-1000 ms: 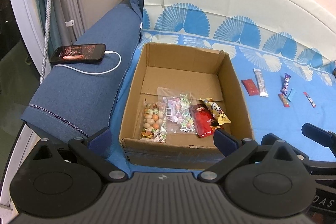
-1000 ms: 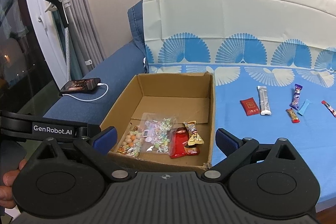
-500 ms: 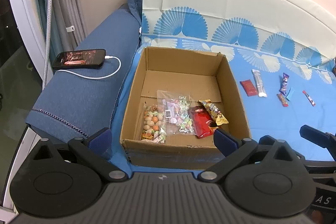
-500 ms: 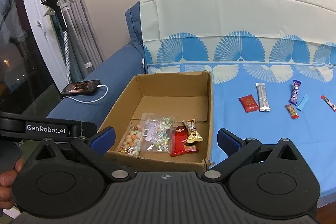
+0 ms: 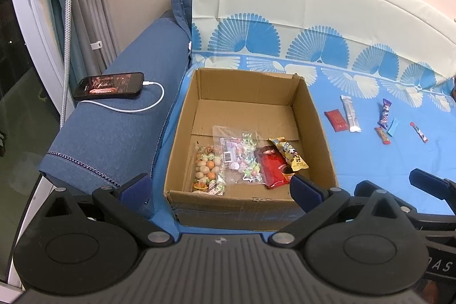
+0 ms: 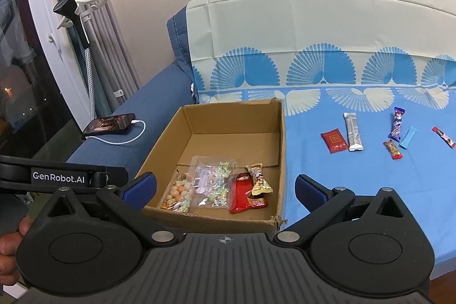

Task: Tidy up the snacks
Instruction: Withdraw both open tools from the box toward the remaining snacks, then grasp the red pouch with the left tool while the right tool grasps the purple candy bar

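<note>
1. The left gripper (image 5: 219,188) hangs over the near edge of the sofa seat with its jaws spread wide and nothing between them; its blue fingertips (image 5: 136,188) frame the near wall of the cardboard box (image 5: 317,116).
2. The right gripper (image 6: 225,188) is also spread wide and empty, held in front of the same box and a little to its right; a hand (image 6: 11,241) shows at the lower left edge of the right wrist view.
3. The box stands open-topped on the blue patterned cover (image 5: 370,161), its left wall just beside the denim armrest (image 5: 119,133). Its far half is bare cardboard.
4. Four snack packs lie in a row along the box's near wall: a bag of round candies (image 5: 207,171), a clear bag of wrapped sweets (image 5: 239,155), a red packet (image 5: 274,167) and a yellow packet (image 5: 290,154) overlapping the red one's right side.
5. Six loose snacks lie on the cover to the right of the box, well apart from it: a small red pouch (image 6: 334,140), a silver stick (image 6: 352,131) just beside it, a purple wrapper (image 6: 396,124), a short red bar (image 6: 393,149), a light blue stick (image 6: 408,137) and a red-and-white stick (image 6: 443,136).
6. The cover between the box's right wall and these snacks is open.
7. A phone (image 5: 109,85) with a white cable (image 5: 148,104) rests on the armrest.
</note>
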`<action>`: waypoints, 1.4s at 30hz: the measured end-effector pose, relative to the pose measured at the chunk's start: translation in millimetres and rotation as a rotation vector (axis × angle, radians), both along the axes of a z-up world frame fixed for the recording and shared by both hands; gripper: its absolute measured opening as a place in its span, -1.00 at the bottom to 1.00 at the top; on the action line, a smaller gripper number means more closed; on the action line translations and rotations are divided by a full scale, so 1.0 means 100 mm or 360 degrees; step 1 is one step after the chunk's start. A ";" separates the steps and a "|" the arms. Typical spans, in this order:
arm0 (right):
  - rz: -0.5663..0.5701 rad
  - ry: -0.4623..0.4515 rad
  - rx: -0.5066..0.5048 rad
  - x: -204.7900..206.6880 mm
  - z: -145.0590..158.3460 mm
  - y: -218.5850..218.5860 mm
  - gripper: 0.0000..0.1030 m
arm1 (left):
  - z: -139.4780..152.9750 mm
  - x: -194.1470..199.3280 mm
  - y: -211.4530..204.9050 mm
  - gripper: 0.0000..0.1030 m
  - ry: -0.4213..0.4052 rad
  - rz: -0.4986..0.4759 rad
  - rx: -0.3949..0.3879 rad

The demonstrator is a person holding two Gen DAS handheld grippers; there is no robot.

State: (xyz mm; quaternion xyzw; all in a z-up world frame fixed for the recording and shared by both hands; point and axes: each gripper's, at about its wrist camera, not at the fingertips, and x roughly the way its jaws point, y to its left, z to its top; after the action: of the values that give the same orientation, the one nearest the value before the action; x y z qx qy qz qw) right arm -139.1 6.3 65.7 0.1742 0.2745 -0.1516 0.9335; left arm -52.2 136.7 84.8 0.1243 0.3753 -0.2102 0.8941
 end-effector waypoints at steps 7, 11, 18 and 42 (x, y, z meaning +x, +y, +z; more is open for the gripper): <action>-0.0016 -0.0018 0.0014 -0.04 0.01 -0.05 1.00 | 0.03 0.00 -0.05 0.99 -0.0016 0.0001 0.0014; -0.0039 -0.0016 0.0027 -0.05 -0.02 -0.10 1.00 | 0.04 0.03 -0.12 0.99 -0.0012 -0.0019 0.0026; -0.0114 -0.0013 0.0031 -0.07 -0.05 -0.30 1.00 | 0.06 0.13 -0.34 0.99 0.0002 -0.0064 0.0027; -0.0712 0.0114 0.0163 -0.51 -0.58 -1.87 1.00 | -0.39 0.51 -2.32 1.00 0.0159 -0.0391 0.0193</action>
State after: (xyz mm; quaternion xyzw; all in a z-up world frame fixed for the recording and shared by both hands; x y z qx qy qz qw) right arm -189.8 -181.1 7.2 0.2722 0.2693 -0.3468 0.8562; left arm -1.4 -94.9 45.8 0.2124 0.4133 -0.3009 0.8328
